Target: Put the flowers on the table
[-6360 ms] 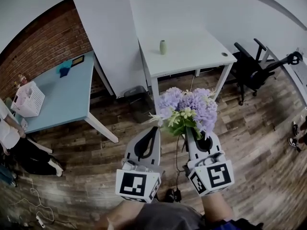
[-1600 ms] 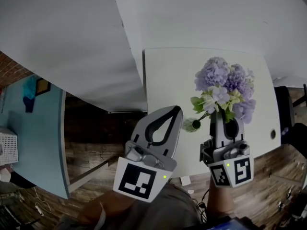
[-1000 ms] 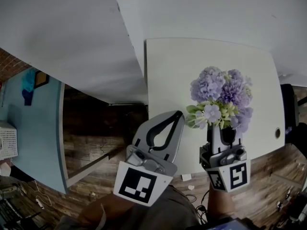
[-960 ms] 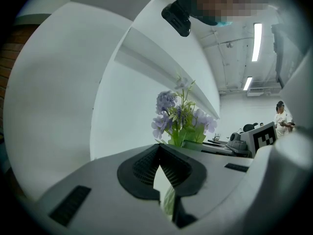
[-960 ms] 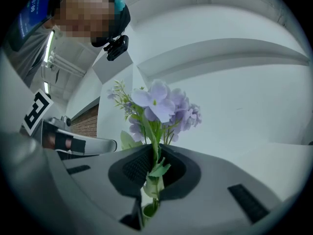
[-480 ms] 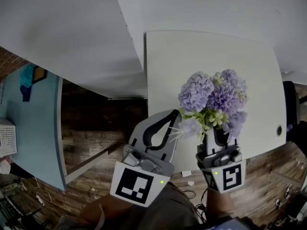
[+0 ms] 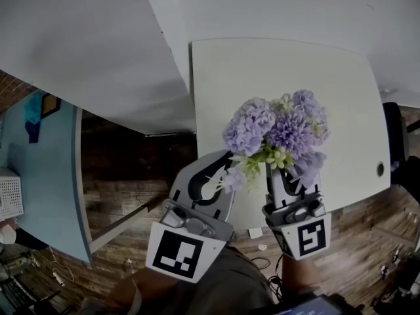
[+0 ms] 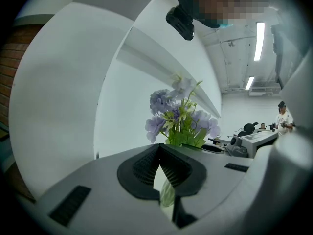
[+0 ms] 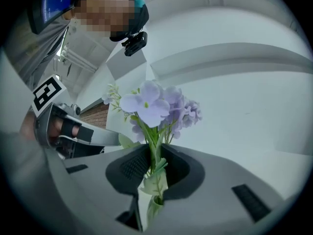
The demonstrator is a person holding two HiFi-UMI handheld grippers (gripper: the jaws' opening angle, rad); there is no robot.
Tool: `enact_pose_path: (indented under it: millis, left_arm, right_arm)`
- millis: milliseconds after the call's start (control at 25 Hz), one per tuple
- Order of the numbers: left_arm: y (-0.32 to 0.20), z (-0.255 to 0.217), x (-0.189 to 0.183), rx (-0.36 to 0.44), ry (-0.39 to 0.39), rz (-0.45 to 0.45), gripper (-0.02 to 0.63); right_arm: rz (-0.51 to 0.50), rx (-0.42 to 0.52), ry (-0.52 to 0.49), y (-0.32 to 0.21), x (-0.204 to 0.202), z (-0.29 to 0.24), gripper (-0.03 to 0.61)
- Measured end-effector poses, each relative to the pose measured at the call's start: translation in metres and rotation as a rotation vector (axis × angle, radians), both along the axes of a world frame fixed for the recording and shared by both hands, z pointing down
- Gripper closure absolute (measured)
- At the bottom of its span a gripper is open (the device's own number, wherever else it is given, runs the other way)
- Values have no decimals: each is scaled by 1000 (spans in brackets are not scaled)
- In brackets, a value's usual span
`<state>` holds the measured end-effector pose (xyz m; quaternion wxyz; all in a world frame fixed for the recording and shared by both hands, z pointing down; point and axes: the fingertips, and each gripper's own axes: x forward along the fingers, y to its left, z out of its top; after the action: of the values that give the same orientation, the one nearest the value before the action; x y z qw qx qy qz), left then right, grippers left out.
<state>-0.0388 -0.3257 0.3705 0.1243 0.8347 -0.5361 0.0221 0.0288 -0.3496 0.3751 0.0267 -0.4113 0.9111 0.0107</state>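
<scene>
A bunch of purple flowers (image 7: 275,126) with green leaves stands over the near part of the white table (image 7: 328,64). Its stems run down between the jaws of my right gripper (image 7: 282,174) into a small green vase (image 9: 152,207) just below the pads. The jaws are opening, and a narrow gap shows beside the stems (image 9: 154,155). My left gripper (image 7: 228,155) is shut and empty, just left of the flowers (image 8: 178,116). Below its closed tips, the left gripper view shows the vase (image 8: 167,194).
A white partition wall (image 7: 85,44) runs along the table's left side. Left of it stands a blue table (image 7: 46,176) with a white basket (image 7: 8,192). A cable hole (image 7: 380,169) is near the white table's right edge, with a dark chair (image 7: 396,120) beyond. Wood floor lies below.
The flowers and my right gripper have drifted left and toward the table's near edge. The bunch now overlaps the left gripper's tip. The left gripper has barely moved.
</scene>
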Motion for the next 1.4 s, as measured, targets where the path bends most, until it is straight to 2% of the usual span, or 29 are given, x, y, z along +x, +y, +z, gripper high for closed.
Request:
enact_pose_path:
  millis: [480,760,1080,1400]
  left_arm:
    - [7,2,3,3,-2,3,606]
    - [7,3,4,0,-8,12,606]
    - [8,8,4,-1,-10,15,606]
    - [22,-6,17,17,-13,25,606]
  right_arm:
    - [40,-42,9,2,6,9,419]
    - [58,-60,-10,-1,7,12,408]
    - [61,-91,16,0,7,27,408]
    - [52,-84,-15,16,17,12,408]
